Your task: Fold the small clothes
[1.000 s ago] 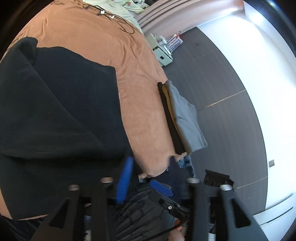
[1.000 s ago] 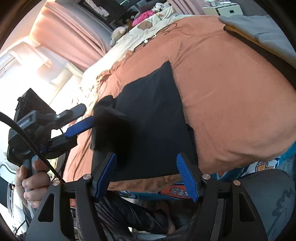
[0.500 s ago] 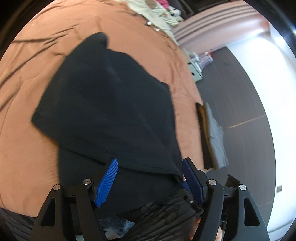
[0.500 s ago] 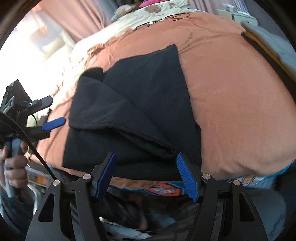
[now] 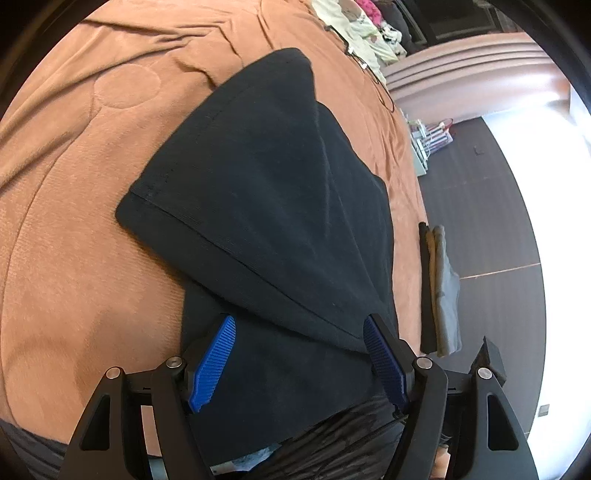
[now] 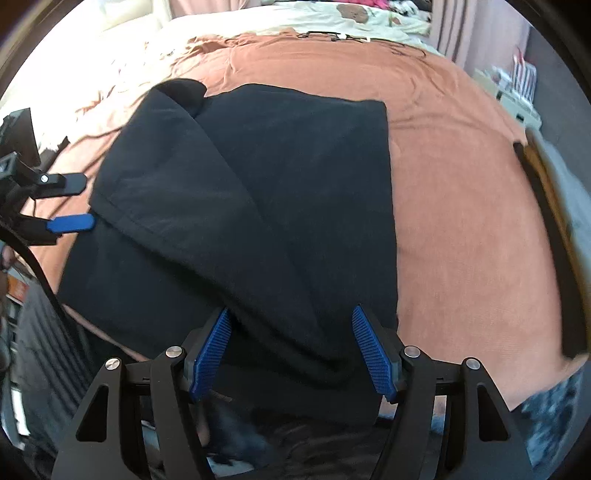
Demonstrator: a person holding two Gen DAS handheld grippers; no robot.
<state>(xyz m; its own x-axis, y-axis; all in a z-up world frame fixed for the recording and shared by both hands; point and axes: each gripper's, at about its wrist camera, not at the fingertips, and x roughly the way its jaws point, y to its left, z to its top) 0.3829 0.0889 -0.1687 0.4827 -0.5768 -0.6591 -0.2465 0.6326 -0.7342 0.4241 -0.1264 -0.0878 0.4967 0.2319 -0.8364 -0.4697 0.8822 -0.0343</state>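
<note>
A black garment (image 5: 266, 206) lies on the orange-brown bedspread (image 5: 81, 229), with one side flap folded diagonally across its body. In the left wrist view my left gripper (image 5: 301, 362) is open over the garment's near edge, nothing between its blue pads. The same garment (image 6: 258, 206) fills the right wrist view. My right gripper (image 6: 291, 354) is open too, just above the flap's near corner. At that view's left edge, the left gripper (image 6: 70, 203) hovers open beside the flap's hem.
A stack of folded clothes (image 5: 439, 291) lies along the bed's right edge and also shows in the right wrist view (image 6: 554, 236). Pale bedding (image 6: 332, 18) and a cable (image 6: 321, 35) lie at the far end. Dark floor (image 5: 480, 206) runs right of the bed.
The left gripper carried a flap of the black garment across its body, let go and drew back toward the near edge. The flap now lies flat. The right gripper stayed open.
</note>
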